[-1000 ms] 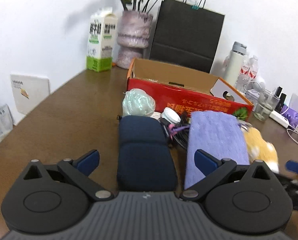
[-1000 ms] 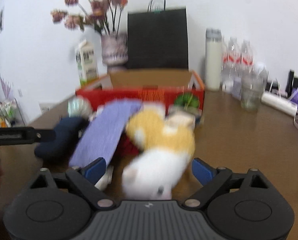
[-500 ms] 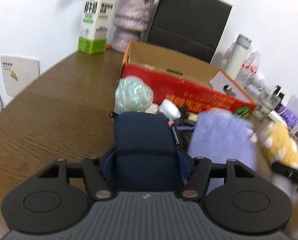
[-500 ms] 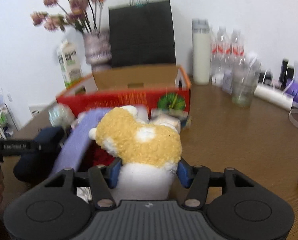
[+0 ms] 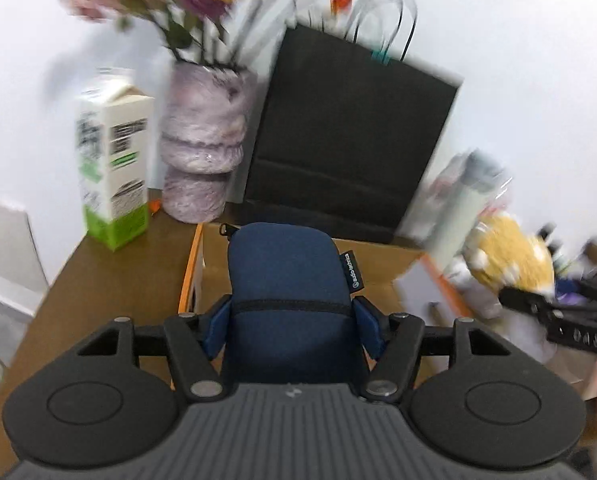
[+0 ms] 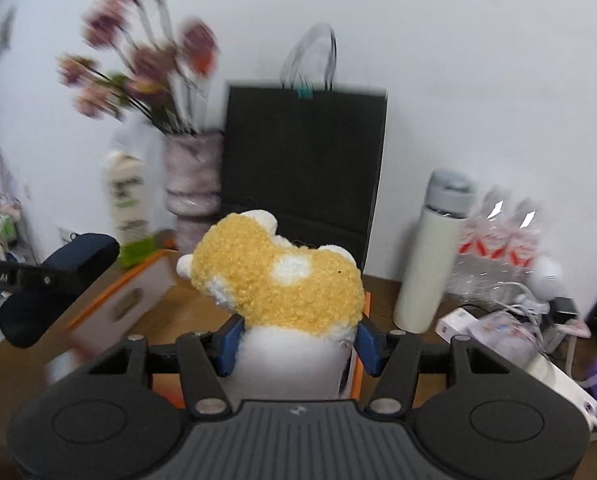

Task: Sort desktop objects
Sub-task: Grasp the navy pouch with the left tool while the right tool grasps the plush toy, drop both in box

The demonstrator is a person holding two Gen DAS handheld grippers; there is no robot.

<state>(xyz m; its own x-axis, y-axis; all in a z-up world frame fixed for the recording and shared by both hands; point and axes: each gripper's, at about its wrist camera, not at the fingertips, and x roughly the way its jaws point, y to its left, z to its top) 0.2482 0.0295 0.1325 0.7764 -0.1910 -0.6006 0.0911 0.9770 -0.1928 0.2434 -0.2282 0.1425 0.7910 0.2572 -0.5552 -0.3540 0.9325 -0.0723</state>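
Observation:
My left gripper (image 5: 292,330) is shut on a navy blue pouch (image 5: 290,280) and holds it up in the air over the open cardboard box (image 5: 382,276). My right gripper (image 6: 298,340) is shut on a yellow and white plush toy (image 6: 274,284), also lifted over the box (image 6: 138,300). The plush toy shows at the right of the left wrist view (image 5: 506,260), and the pouch at the left of the right wrist view (image 6: 50,284). The box's inside is mostly hidden behind the held things.
At the back stand a milk carton (image 5: 110,168), a purple vase with flowers (image 5: 204,144) and a black paper bag (image 5: 346,140). A white bottle (image 6: 434,260), water bottles (image 6: 498,248), a power strip and cables (image 6: 518,320) crowd the right. The brown table (image 5: 98,280) runs left.
Both grippers closed on their objects, the left on the pouch and the right on the plush toy, then lifted them off the table up to the level of the box.

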